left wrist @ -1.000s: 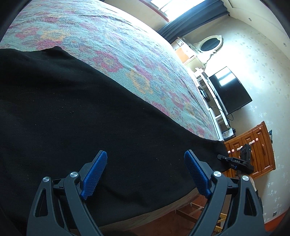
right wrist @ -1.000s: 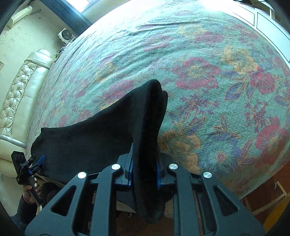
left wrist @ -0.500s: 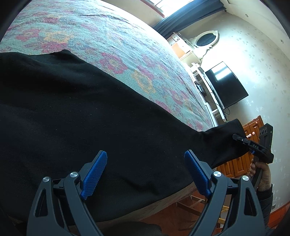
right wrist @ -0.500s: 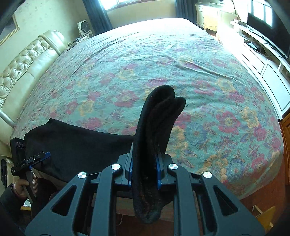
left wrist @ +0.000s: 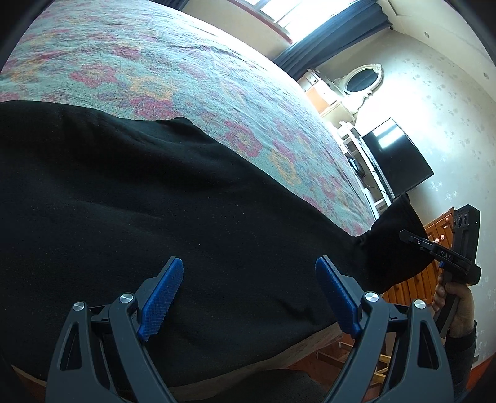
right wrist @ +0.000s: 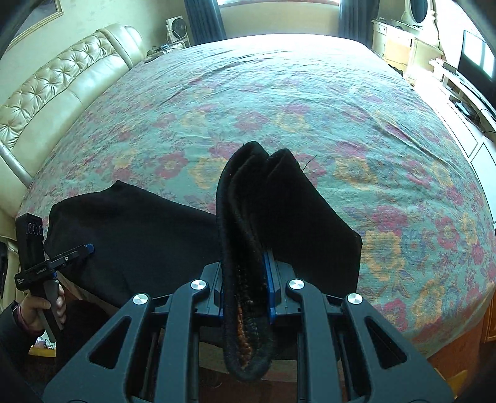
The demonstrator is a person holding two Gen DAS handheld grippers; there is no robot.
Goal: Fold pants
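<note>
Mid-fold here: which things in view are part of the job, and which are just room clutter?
In the job: black pants; right gripper, shut on their end; left gripper, open over them; bed.

Just there: TV, oval mirror, wooden drawers, headboard, fan.

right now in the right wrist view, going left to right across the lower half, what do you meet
left gripper in the person's hand → flat black pants on the bed → bunched pants end in the right gripper → bare floral bedspread
</note>
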